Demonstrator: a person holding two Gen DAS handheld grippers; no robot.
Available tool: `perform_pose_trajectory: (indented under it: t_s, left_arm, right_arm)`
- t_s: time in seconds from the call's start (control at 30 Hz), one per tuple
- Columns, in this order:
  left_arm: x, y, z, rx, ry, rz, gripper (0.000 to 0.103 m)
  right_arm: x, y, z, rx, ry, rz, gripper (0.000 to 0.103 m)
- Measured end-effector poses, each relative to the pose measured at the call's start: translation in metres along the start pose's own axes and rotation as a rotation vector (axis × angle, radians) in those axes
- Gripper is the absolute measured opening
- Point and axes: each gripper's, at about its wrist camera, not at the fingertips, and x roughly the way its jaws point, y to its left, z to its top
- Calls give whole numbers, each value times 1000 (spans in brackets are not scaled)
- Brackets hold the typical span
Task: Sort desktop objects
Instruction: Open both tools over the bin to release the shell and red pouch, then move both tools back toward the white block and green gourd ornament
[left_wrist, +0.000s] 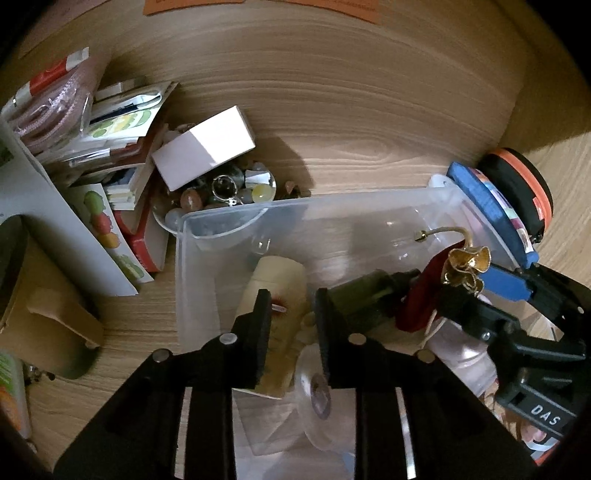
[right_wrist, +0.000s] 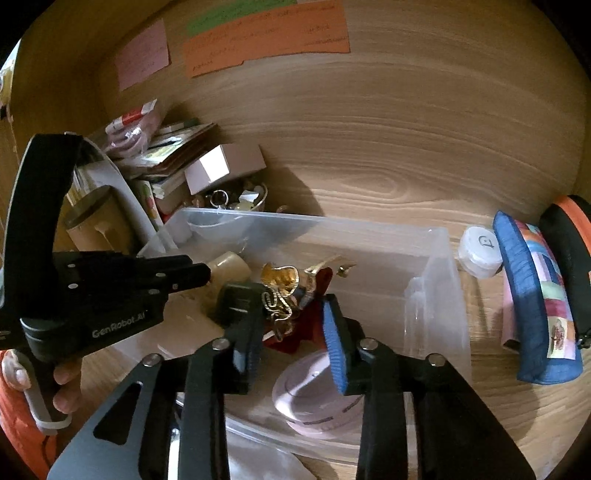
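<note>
A clear plastic bin sits on the wooden desk. In it lie a cream tube, a dark green bottle, a red cloth, a pink round case and a clear tape roll. My left gripper hovers open and empty over the tube. My right gripper is over the bin with a gold flower ornament between its blue pads; whether the pads are clamping it I cannot tell.
A white box and a bowl of marbles and trinkets sit behind the bin's left corner, beside a pile of booklets. A blue patchwork pouch, a black-orange case and a white jar stand right of the bin.
</note>
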Motion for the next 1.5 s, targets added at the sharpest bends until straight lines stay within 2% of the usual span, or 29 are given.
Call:
perform_pose_trajectory:
  t_s: [0.07,0.23,0.27,0.37,0.4,0.57,0.73,0.83,0.97,1.03,1.2,1.3,1.5]
  left_arm:
    - [-1,-2,-1,7,-2,-4,28]
    - [-7,-10,-3,41,-22,9,29]
    - [-8,-10,-3,43,-25,10,30]
    - [-13,-11,-3,45,-45,21,48]
    - [-17,-12,-3,48,-61,37,52]
    - [-39,-13,-1,57,-108,64,55]
    - [-72,-16,-2,75,-179,114,70]
    - [-92,-16,-5,73,-219,118,77]
    - [-119,-16,-17,73,-261,116,88]
    - [-127,-18,-26,77,-275,121,89]
    - [-139,-22,-51,95,-279,115,95]
    - [-141,-25,-68,100,-268,101,95]
    - [-130,-27,-99,114,-202,98,96]
  right_arm:
    - [0,0,0,1,4,-5,44]
    - [-4,-1,2,0,-18,-28,48]
    - [-5,-1,3,1,-23,-29,52]
    - [-10,-3,5,7,-45,-36,63]
    - [-11,-3,6,9,-52,-36,64]
    - [-20,-9,10,30,-77,-30,72]
    - [-35,-13,16,55,-97,-20,72]
    - [-54,-10,20,50,-129,-28,73]
    - [-90,4,19,11,-196,-44,82]
    - [-107,9,16,2,-228,-50,82]
    - [-143,12,0,0,-274,-73,87]
    - [-157,10,-13,5,-281,-93,88]
    - [-165,-5,-45,37,-232,-135,88]
